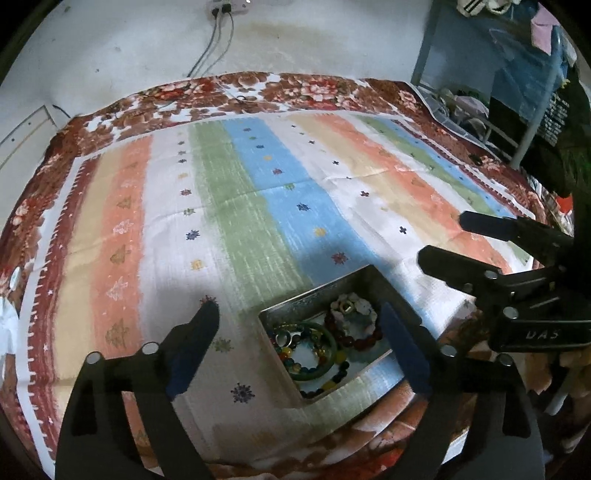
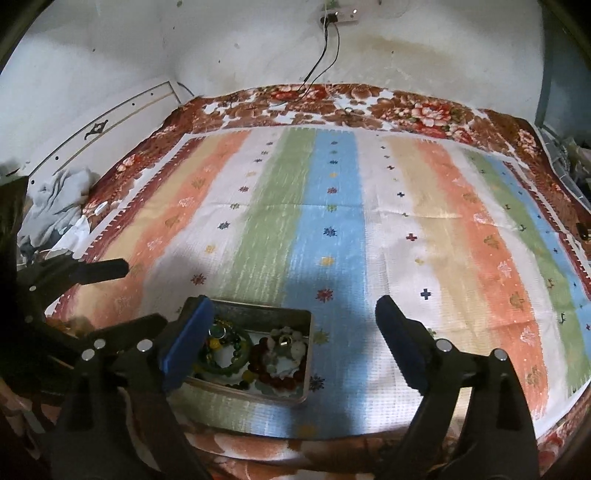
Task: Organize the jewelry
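A shallow metal tin [image 1: 317,290] [image 2: 258,307] lies on the striped cloth near its front edge. It holds a green bangle [image 1: 314,373] [image 2: 225,365], a dark red bead bracelet [image 1: 356,338] [image 2: 275,378], a pale flower bracelet [image 1: 356,306] and mixed coloured beads. My left gripper [image 1: 298,308] hangs open over the tin, its blue pads wide apart with nothing gripped. My right gripper [image 2: 293,301] is also open just above the tin's right part, its left pad [image 2: 188,343] covering the tin's left end. Each gripper shows in the other's view: right [image 1: 445,236], left [image 2: 138,291].
The striped cloth [image 2: 332,221] covers a floral blanket [image 2: 406,107] on a bed against a white wall. Cables hang from a wall socket [image 2: 338,17]. Crumpled grey clothing [image 2: 59,199] lies at the left edge. A blue metal frame [image 1: 428,48] with clutter stands at the right.
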A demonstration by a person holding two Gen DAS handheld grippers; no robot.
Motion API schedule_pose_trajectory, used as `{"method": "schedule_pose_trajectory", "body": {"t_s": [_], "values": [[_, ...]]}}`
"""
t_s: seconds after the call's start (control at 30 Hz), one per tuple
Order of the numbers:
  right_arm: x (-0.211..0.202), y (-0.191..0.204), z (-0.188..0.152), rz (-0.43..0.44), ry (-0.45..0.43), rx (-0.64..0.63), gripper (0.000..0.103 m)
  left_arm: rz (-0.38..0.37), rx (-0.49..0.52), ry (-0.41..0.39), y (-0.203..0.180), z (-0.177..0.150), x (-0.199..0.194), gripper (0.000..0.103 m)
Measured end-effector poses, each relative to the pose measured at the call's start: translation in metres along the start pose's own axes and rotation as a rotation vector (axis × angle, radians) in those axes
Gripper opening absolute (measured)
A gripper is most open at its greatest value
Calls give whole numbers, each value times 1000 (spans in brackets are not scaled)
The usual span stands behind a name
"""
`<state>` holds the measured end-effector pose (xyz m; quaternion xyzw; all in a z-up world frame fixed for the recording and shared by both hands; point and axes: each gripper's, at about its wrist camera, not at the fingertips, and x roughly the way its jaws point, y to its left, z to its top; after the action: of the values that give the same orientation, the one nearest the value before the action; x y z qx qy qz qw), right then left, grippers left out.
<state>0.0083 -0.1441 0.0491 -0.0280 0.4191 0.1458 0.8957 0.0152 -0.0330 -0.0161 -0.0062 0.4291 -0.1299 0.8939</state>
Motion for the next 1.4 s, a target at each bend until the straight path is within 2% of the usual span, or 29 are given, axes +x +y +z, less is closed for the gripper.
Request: {"method": "schedule_pose_trajectory", "body": {"t_s": [0.4, 0.57, 0.87, 1.1, 1.4], "values": [[-19, -2, -16, -55, -83, 16, 95, 51, -38, -115, 2, -7, -20, 97], [-27, 1, -25, -34, -111, 12, 97, 73, -64, -156, 0, -19, -26, 97], [-45, -3, -45, -1, -172, 10, 98, 109, -26, -236, -12, -40, -41, 97], [-61, -2, -55, -12, -250, -10, 98, 136, 10, -298, -26, -54, -51, 98], [-62, -2, -56, -10, -245, -7, 98, 160, 38, -318, -35, -57, -50, 98]]}}
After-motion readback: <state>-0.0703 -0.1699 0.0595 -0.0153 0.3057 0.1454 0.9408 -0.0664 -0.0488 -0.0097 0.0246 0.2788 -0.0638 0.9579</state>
